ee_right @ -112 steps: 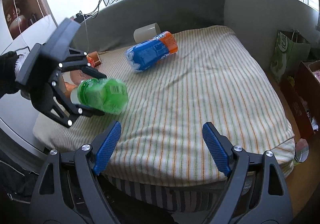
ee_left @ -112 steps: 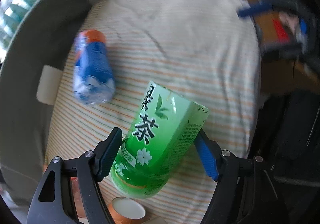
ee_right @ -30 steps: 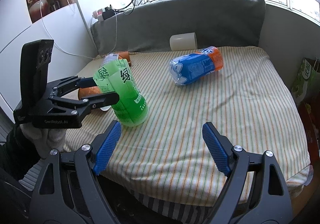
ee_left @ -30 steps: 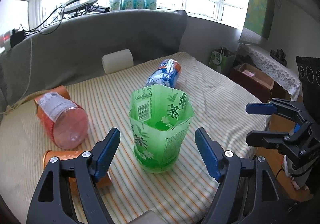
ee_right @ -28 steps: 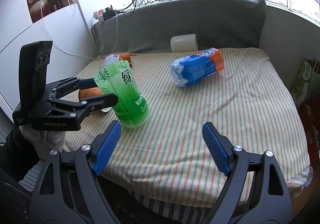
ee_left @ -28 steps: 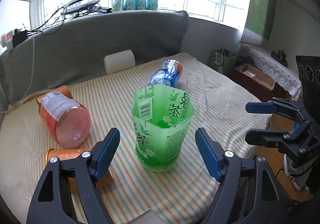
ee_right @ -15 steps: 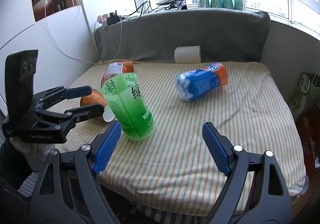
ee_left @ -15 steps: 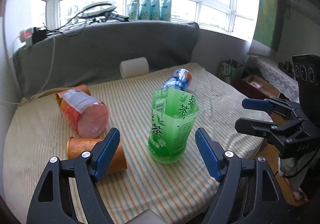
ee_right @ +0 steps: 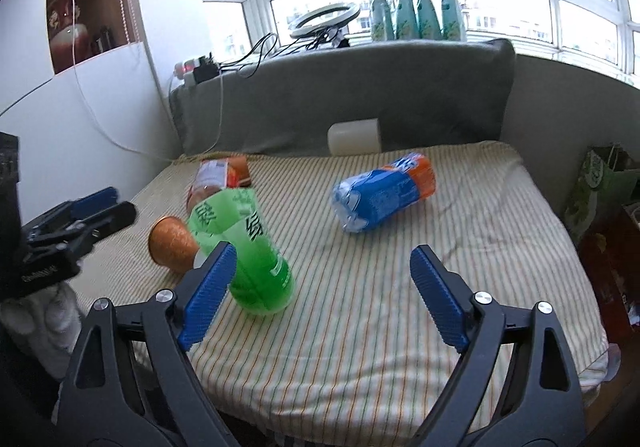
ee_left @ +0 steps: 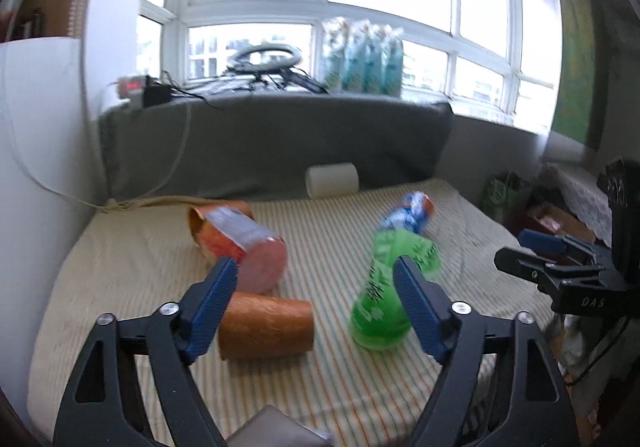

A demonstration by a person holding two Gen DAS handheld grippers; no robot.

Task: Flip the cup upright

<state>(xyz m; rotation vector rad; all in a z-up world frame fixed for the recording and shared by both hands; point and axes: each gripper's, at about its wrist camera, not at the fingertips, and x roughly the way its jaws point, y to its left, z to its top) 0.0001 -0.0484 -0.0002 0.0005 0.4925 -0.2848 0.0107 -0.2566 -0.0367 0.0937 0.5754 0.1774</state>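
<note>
Now I keep both the left gripper (ee_left: 316, 299) and right gripper (ee_right: 320, 291) spread wide and empty, leaving the green cup (ee_right: 244, 247), upright just beyond my right gripper's left finger, undisturbed.

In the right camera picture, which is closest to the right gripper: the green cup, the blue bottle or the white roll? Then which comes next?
From the right gripper:
1. Green cup, standing just ahead on the left, by the left finger.
2. Blue bottle, lying mid-bed, slightly right.
3. White roll, far back against the grey cushion.
</note>
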